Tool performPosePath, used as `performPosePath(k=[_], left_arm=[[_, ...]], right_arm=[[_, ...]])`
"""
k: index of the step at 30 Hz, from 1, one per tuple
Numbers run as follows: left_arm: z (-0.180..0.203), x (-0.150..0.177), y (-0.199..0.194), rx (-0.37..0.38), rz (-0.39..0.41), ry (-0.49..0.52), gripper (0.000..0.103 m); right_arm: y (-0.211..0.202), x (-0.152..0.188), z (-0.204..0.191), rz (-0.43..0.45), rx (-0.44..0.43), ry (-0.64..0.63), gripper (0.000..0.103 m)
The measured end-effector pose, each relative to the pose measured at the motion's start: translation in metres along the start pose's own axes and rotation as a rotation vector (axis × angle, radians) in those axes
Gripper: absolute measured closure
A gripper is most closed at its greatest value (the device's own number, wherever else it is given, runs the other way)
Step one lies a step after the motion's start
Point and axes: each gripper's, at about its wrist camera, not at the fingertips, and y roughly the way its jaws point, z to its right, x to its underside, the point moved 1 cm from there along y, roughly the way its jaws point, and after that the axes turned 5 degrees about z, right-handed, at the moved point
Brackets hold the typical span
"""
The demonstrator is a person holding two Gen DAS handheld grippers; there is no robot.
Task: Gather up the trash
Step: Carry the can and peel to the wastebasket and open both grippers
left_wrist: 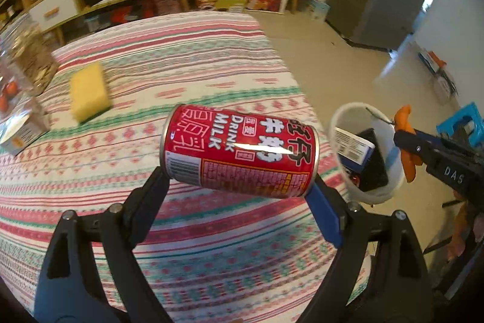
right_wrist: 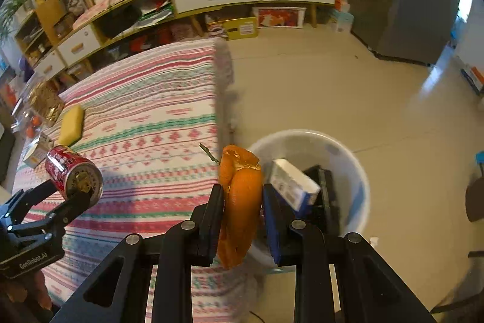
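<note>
**Both loads lifted, drop into bin pending**

My left fingers (left_wrist: 239, 186) clamp the red cylindrical metal milk can (left_wrist: 239, 150) above the striped-cloth worktop (left_wrist: 151, 217). My right fingers (right_wrist: 242, 202) clamp orange peel (right_wrist: 240, 202) beside the white plastic bin (right_wrist: 357, 168) at three o'clock. Next, I judge: carry over the rim, release. Tiled floor, yellow sponge (left_wrist: 89, 91) at ten o'clock.
</note>
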Motion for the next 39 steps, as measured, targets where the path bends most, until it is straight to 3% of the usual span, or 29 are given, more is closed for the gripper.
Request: performPosePath(k=[8, 19, 25, 27, 39], left_arm=[[0.061, 0.001, 0.021, 0.089, -0.010, 0.114, 0.015], [0.122, 0.006, 0.054, 0.151, -0.008, 0.173, 0.015], [0.133, 0.004, 0.070, 0.211, -0.008, 0.192, 0.013], [0.135, 0.005, 0.073, 0.188, -0.010, 0.202, 0.007], [0.107, -0.002, 0.046, 0.153, -0.011, 0.194, 0.006]], right_arm=[[-0.015, 0.016, 0.061, -0.003, 0.053, 0.068, 0.076], [-0.025, 0.039, 0.115, -0.030, 0.090, 0.123, 0.076], [-0.029, 0.043, 0.124, -0.029, 0.096, 0.136, 0.076], [-0.027, 0.043, 0.124, -0.030, 0.098, 0.140, 0.076], [-0.001, 0.033, 0.101, -0.063, 0.066, 0.132, 0.076]])
